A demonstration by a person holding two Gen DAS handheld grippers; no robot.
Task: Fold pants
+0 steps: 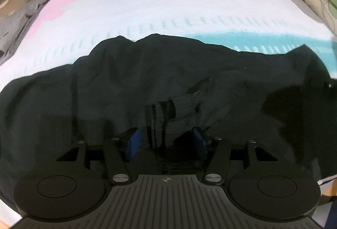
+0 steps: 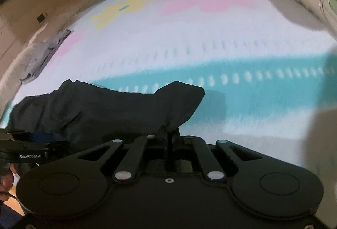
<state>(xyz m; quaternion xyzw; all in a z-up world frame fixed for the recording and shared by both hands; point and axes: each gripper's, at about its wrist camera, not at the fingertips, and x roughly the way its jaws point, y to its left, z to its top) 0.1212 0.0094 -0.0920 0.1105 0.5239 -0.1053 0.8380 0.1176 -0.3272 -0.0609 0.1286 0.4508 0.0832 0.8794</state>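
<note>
Pants (image 2: 105,111) are pinched at one edge by the right gripper (image 2: 170,134), jaws clamped together on the fabric. The left gripper (image 1: 166,140) is held apart over a bunched fold. The pants are spread along the blanket's (image 1: 168,7) near edge.

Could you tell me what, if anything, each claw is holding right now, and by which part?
The right claw is shut on the near edge of the black pants. The left claw is open astride that fabric, gripping nothing.
</note>
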